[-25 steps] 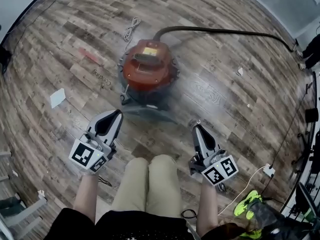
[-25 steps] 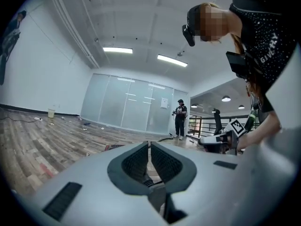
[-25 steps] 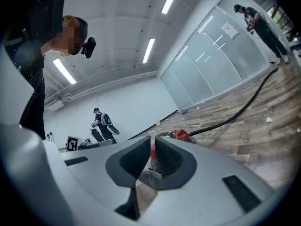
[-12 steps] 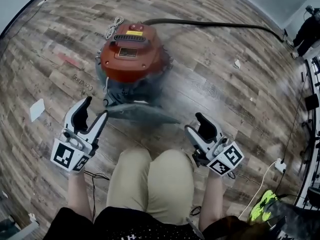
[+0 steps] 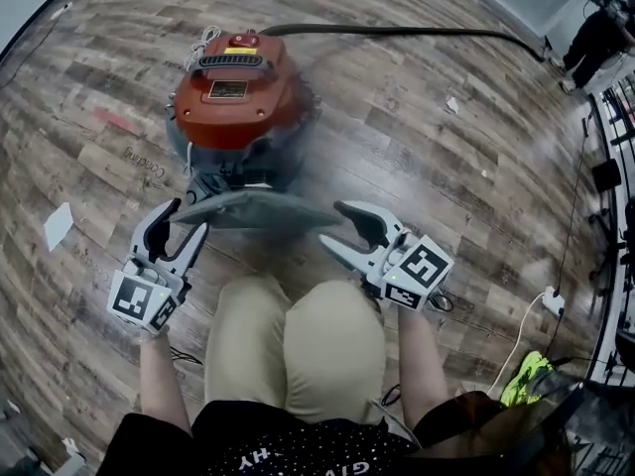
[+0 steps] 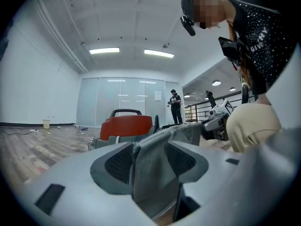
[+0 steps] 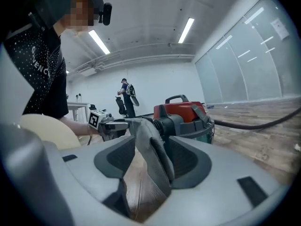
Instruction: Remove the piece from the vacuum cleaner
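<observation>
The grey piece (image 5: 253,209) lies crosswise mid-frame below the vacuum cleaner (image 5: 233,97), one end inside each gap: left gripper (image 5: 187,218) jaws opening, right gripper (image 5: 334,224) jaws spread (neither pinches it).

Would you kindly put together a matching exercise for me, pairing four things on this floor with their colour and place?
Things:
1. vacuum cleaner
2. hose
3. cloth
4. paper scrap

Descriptions:
A. white, lying alone at the far left
B. grey, spread along the near side of the machine
C. red on top, with a handle
D. black, running off to the far right

Pairs: 1-C, 2-D, 3-B, 4-A.
</observation>
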`<action>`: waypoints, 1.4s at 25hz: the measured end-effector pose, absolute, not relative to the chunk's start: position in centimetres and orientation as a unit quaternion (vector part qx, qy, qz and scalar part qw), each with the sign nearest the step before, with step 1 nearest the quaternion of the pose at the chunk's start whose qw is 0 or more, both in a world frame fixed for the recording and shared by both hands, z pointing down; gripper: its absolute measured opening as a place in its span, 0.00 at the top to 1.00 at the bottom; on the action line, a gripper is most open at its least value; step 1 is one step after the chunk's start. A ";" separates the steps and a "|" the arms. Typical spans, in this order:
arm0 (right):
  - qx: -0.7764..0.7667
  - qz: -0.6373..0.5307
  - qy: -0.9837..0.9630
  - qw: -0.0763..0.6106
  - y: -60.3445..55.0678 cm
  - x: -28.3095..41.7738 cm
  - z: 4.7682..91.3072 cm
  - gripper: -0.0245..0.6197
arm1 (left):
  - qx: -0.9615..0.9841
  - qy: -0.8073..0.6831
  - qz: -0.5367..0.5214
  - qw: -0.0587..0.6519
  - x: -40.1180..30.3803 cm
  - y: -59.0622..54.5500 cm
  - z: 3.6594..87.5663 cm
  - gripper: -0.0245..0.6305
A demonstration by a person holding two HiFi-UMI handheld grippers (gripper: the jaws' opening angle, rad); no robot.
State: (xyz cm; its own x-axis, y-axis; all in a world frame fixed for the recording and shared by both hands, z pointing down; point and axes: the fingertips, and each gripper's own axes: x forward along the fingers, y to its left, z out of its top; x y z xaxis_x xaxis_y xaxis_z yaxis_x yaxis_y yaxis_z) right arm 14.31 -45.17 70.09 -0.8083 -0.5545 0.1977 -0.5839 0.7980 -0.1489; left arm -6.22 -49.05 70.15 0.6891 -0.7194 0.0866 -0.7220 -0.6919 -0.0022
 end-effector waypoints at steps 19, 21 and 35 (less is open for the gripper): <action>0.359 0.070 -0.926 0.090 -44.4 13.3 69.6 0.92 | 0.928 -0.365 0.041 0.060 -5.0 -45.5 70.1 0.93; 0.360 0.069 -0.926 0.093 -44.1 13.5 69.4 0.92 | 0.929 -0.361 0.044 0.060 -4.9 -45.1 69.9 0.93; 0.327 0.065 -0.939 0.085 -41.9 13.7 69.6 0.93 | 0.931 -0.359 0.021 0.063 -4.6 -43.3 70.0 0.93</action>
State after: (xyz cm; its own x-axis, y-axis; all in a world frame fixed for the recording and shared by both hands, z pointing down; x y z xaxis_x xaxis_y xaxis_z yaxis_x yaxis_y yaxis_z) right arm 13.72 -41.86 69.57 -0.7716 -0.6030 0.2027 -0.6250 0.7779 -0.0653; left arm -4.61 -43.32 69.97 0.7406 -0.6666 0.0844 -0.6719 -0.7336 0.1021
